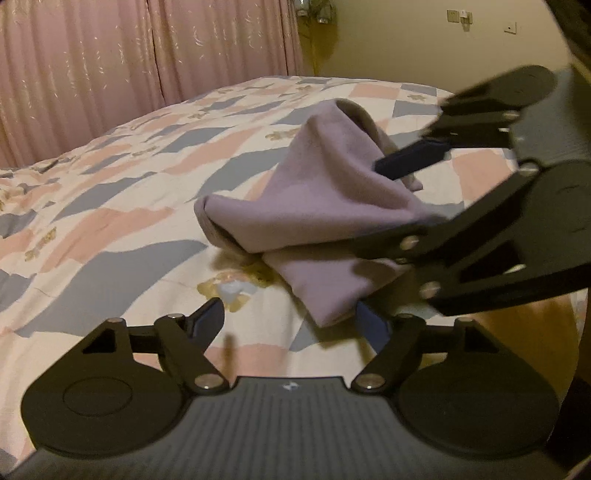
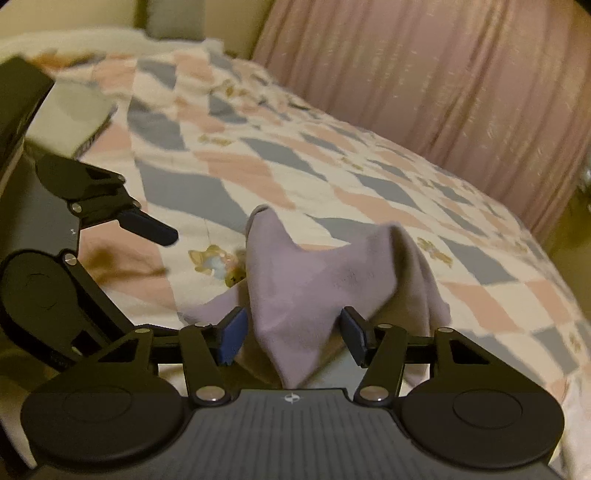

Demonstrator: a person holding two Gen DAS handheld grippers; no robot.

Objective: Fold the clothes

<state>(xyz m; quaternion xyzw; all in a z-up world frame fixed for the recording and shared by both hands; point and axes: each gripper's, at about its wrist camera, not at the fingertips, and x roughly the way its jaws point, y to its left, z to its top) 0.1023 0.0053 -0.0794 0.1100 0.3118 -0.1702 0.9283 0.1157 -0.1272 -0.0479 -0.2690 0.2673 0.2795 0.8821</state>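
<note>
A lilac cloth lies bunched and partly lifted on the patchwork bedspread. My left gripper is open just in front of the cloth, whose lower corner hangs over its right finger. My right gripper reaches in from the right of the left wrist view, its jaws apart around the cloth's edge. In the right wrist view the cloth rises in two peaks between the spread fingers of my right gripper, and its lower tip hangs between them without being pinched. The left gripper shows at the left there, open.
The bed is wide, covered in pink, blue and white patches. Pink curtains hang behind it. A cream wall with sockets stands at the far right. A grey folded item lies at the bed's far left.
</note>
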